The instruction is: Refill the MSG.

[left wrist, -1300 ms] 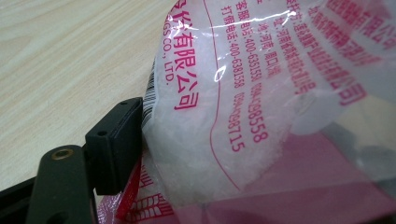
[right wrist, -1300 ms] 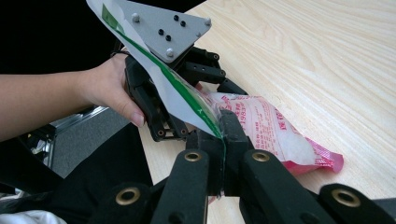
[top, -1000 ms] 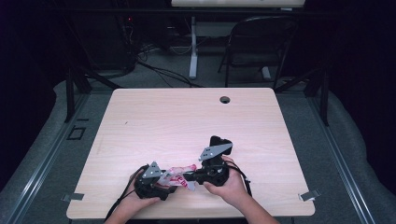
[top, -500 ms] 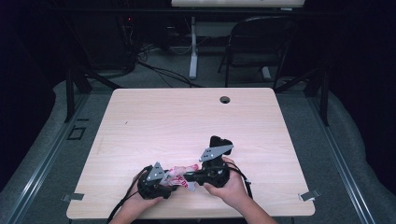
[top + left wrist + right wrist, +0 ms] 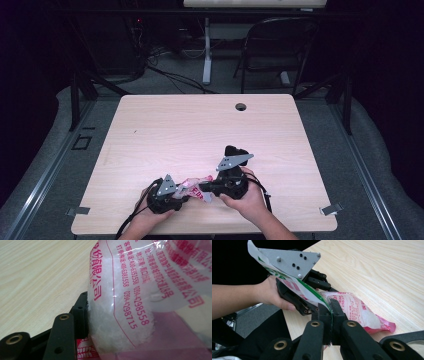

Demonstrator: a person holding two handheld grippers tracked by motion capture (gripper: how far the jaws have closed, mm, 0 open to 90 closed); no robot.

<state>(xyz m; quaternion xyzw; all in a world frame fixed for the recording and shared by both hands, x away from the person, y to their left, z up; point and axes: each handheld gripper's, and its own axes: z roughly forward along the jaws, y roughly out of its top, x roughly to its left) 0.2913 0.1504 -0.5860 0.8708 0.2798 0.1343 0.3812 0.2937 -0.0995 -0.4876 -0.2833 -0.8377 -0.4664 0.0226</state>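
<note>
Right tongs (image 5: pixel 331 315) were clamped on the plastic bag's (image 5: pixel 352 310) edge; left tongs (image 5: pixel 185 192) (jaws just closing) had the bag between them, low over the surface (image 5: pixel 200 130).

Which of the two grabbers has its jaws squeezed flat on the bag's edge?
The right gripper: its jaws pinch the plastic bag by its thin edge, while the left gripper, whose jaws have just been closing, takes the bag's bulky end.

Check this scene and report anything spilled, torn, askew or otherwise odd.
No spill or tear shows. The plastic bag of white grains is crumpled and held off the table between both tongs. The right tongs pinch its flattened edge; the left tongs have just been closing beside its bulging body.
</note>
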